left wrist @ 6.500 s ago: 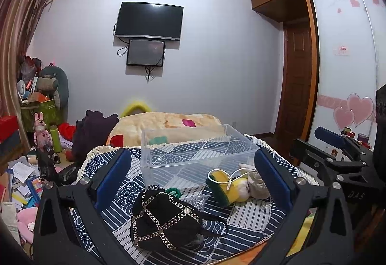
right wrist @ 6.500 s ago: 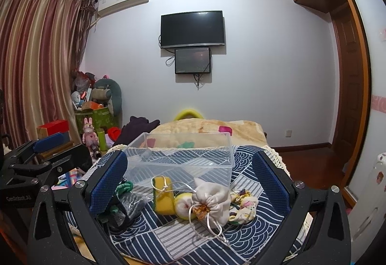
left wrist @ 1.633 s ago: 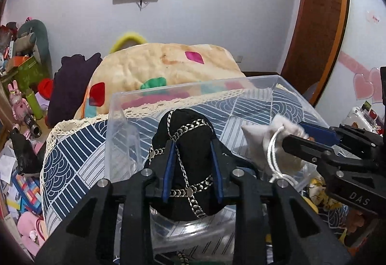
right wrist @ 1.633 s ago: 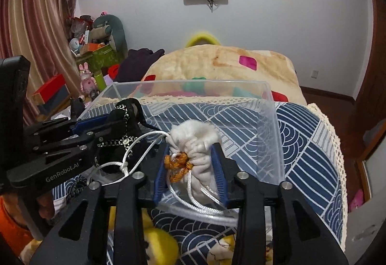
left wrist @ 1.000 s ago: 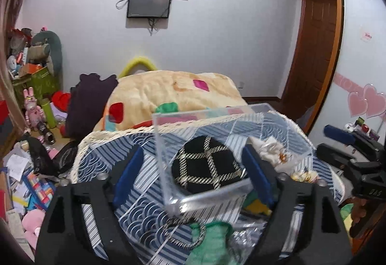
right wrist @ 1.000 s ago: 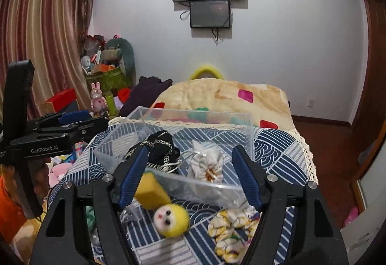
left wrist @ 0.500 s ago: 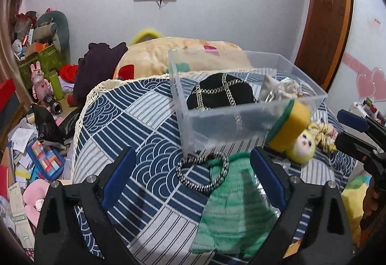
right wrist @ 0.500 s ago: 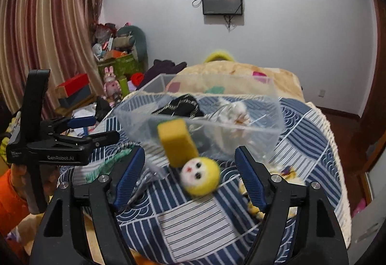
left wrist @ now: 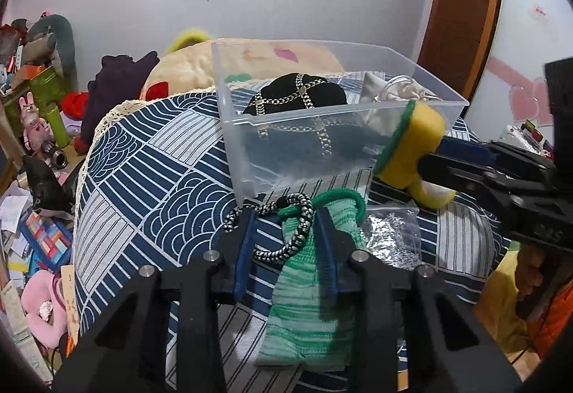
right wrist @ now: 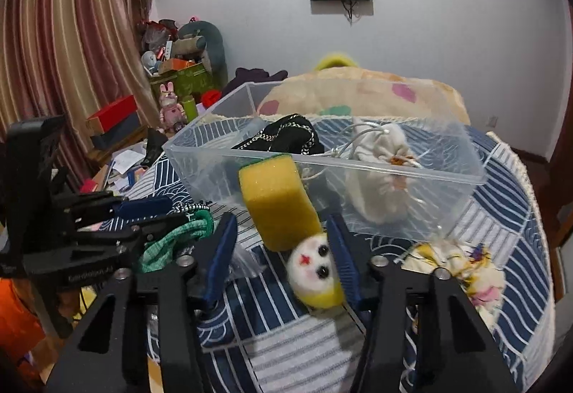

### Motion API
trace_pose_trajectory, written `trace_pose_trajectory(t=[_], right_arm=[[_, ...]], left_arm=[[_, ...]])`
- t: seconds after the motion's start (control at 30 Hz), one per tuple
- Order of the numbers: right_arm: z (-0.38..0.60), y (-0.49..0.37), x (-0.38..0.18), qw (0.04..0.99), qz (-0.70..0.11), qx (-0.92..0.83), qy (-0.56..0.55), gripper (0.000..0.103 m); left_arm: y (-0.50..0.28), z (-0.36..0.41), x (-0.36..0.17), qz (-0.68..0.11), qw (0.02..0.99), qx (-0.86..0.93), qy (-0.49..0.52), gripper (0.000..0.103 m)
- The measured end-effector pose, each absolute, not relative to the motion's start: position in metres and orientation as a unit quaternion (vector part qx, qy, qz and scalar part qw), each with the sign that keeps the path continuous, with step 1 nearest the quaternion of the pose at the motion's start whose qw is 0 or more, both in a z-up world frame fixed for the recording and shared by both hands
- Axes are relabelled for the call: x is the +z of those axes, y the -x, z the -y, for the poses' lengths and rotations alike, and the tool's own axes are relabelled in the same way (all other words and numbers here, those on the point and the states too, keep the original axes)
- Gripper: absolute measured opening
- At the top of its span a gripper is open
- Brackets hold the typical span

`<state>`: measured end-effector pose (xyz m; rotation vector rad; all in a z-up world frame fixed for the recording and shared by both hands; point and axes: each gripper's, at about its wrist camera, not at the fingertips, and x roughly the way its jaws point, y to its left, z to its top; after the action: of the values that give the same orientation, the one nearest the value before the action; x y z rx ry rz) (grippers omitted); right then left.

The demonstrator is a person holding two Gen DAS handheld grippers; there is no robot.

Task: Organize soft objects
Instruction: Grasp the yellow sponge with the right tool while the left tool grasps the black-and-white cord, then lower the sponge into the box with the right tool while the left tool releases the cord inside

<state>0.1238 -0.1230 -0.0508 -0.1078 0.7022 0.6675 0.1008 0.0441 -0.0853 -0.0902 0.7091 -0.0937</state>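
Observation:
A clear plastic bin on the blue patterned cloth holds a black chained pouch and a white drawstring bag. My left gripper has its jaws closed in around a black-and-white cord loop lying on a green knit item, just in front of the bin. My right gripper straddles a yellow sponge and a round yellow doll head, with a gap on its left side.
A floral cloth doll lies right of my right gripper. A clear plastic bag lies beside the green knit. A quilt-covered bed is behind the bin. Clutter covers the floor on the left.
Both grippers have dropped toward the table and narrowed from wide open. The left has closed around the cord and green knit; the right has come around the sponge and doll head.

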Motion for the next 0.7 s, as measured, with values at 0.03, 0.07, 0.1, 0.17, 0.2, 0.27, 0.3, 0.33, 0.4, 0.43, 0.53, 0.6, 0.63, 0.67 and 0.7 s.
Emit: trace_pose_trajectory(t=[0.03,0.07,0.1,0.17,0.2,0.27,0.3,0.33,0.4,0.43,0.53,0.6,0.63,0.67,0.7], right_arm=[[0.122,-0.125,-0.051,0.883,-0.338,0.321,0.052,0.040],[0.122,-0.125,-0.052,0.884,-0.337,0.320,0.052,0.038],[0.121,-0.126,-0.053,0.884,-0.338,0.318,0.051,0.038],[0.121,-0.127,-0.054,0.882,-0.340,0.323,0.044,0.036],[0.121,-0.127,-0.054,0.882,-0.339,0.324,0.042,0.035],[0.121,-0.124,-0.054,0.882,-0.335,0.328,0.037,0.032],[0.121,-0.124,-0.054,0.882,-0.335,0.329,0.037,0.031],[0.121,-0.122,-0.053,0.883,-0.332,0.329,0.037,0.030],[0.123,-0.119,-0.051,0.884,-0.327,0.333,0.037,0.029],[0.124,-0.116,-0.048,0.884,-0.323,0.336,0.036,0.029],[0.127,-0.108,-0.038,0.889,-0.305,0.340,0.039,0.028],[0.128,-0.103,-0.031,0.892,-0.295,0.339,0.041,0.028],[0.130,-0.101,-0.028,0.894,-0.290,0.338,0.040,0.028],[0.131,-0.100,-0.025,0.895,-0.286,0.339,0.038,0.028],[0.134,-0.098,-0.021,0.897,-0.282,0.340,0.035,0.028]], left_arm=[[-0.100,-0.043,-0.085,-0.345,0.936,-0.049,0.043,0.026],[-0.100,-0.043,-0.086,-0.344,0.937,-0.051,0.043,0.021],[-0.100,-0.042,-0.086,-0.343,0.937,-0.053,0.042,0.018],[-0.100,-0.040,-0.087,-0.343,0.937,-0.056,0.039,0.011],[-0.100,-0.040,-0.088,-0.343,0.937,-0.056,0.037,0.011],[-0.099,-0.040,-0.089,-0.340,0.938,-0.053,0.036,0.008],[-0.098,-0.040,-0.089,-0.339,0.939,-0.052,0.038,0.007],[-0.097,-0.042,-0.088,-0.337,0.939,-0.053,0.042,0.007],[-0.094,-0.044,-0.087,-0.336,0.939,-0.053,0.048,0.006],[-0.091,-0.045,-0.084,-0.333,0.940,-0.053,0.051,0.006],[-0.084,-0.048,-0.076,-0.321,0.944,-0.053,0.053,0.006],[-0.078,-0.049,-0.067,-0.308,0.949,-0.052,0.054,0.006],[-0.075,-0.049,-0.063,-0.302,0.950,-0.053,0.054,0.006],[-0.073,-0.049,-0.058,-0.294,0.953,-0.052,0.055,0.006],[-0.070,-0.049,-0.053,-0.287,0.955,-0.053,0.055,0.006]])
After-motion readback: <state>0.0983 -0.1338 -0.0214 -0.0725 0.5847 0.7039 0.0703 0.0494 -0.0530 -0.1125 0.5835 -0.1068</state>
